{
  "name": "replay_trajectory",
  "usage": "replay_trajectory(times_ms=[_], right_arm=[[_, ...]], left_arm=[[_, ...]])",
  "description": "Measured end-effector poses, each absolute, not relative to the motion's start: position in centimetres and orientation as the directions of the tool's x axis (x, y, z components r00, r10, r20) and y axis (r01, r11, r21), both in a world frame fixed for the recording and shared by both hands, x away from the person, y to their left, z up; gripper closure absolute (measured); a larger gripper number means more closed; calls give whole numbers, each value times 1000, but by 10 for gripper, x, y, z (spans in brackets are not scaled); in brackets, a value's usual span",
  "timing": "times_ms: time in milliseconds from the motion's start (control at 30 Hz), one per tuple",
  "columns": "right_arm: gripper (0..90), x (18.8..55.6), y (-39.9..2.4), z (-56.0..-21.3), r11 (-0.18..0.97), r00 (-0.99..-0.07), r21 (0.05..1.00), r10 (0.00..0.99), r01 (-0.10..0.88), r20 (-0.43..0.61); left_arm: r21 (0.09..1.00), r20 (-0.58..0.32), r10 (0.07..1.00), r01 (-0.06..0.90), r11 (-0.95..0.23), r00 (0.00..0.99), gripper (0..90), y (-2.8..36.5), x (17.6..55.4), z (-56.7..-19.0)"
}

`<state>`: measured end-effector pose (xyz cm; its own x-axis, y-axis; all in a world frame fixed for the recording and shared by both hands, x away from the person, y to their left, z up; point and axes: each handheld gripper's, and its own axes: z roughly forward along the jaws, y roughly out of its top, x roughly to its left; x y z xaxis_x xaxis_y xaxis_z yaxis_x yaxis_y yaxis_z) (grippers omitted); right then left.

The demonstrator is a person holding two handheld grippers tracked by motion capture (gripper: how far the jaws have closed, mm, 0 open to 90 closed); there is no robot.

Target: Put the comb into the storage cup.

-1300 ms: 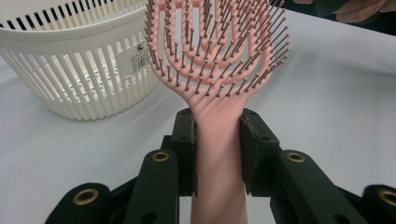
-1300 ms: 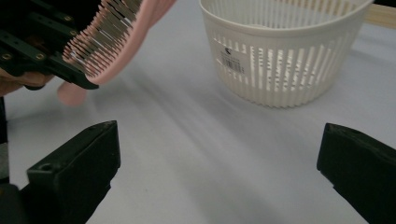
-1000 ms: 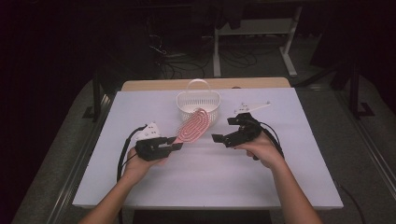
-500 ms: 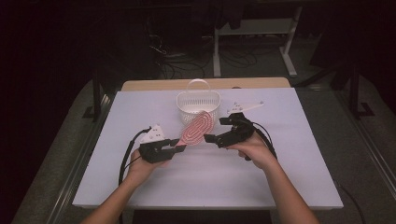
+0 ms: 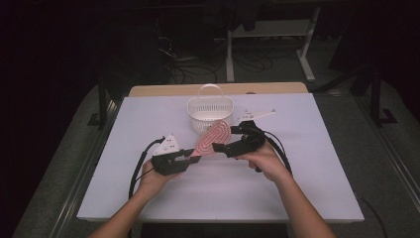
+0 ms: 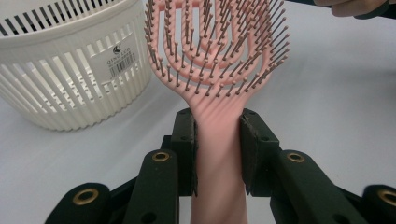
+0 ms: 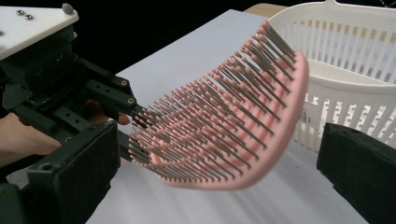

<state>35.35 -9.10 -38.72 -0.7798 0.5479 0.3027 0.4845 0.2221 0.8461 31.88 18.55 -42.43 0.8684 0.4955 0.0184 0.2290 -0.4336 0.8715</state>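
- White and matte, the table (image 5: 297,188) is being viewed from above, with dark floor all around it.
- A white slatted plastic basket (image 5: 210,114) with an arched handle is being kept at the table's 12 o'clock side; in the left gripper view it (image 6: 60,70) is sitting at 10 o'clock of the jaws, a small label showing on its wall.
- The left gripper (image 5: 190,154) is being held in the person's left hand (image 5: 151,176) at about 7 o'clock of the basket, and its jaws are being pressed tight on the handle of a pink brush (image 6: 219,70).
- The right gripper (image 5: 218,148) is being held in the right hand (image 5: 265,161) at about 5 o'clock of the basket; its jaws are being kept apart on either side of the brush head (image 7: 224,130), with a clear gap on both sides.
- The pink brush (image 5: 210,139) is being held off the table, just in front of the basket, its head slanting toward 1 o'clock and its bristles facing the right gripper's camera.
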Motion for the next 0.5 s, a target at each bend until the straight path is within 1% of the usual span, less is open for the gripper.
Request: replay_trajectory(times_ms=[200,333,433,467,500], right_arm=[[0,355,-89,-388,208,-775,845,547,492,316],[31,357,-86,-391,203,-771,844,550,497,322],[78,358,-84,-392,194,-770,846,548,497,327],[78,358,-84,-392,194,-770,846,548,497,327],[123,359,-84,-393,191,-764,842,553,504,332]], left_arm=[[876,24,489,217,-430,872,703,180,319,-424],[876,23,487,217,-431,873,704,178,320,-426],[877,27,490,215,-430,871,704,178,320,-426],[877,27,490,215,-430,871,703,178,320,-426],[878,27,493,215,-427,870,703,179,320,-426]])
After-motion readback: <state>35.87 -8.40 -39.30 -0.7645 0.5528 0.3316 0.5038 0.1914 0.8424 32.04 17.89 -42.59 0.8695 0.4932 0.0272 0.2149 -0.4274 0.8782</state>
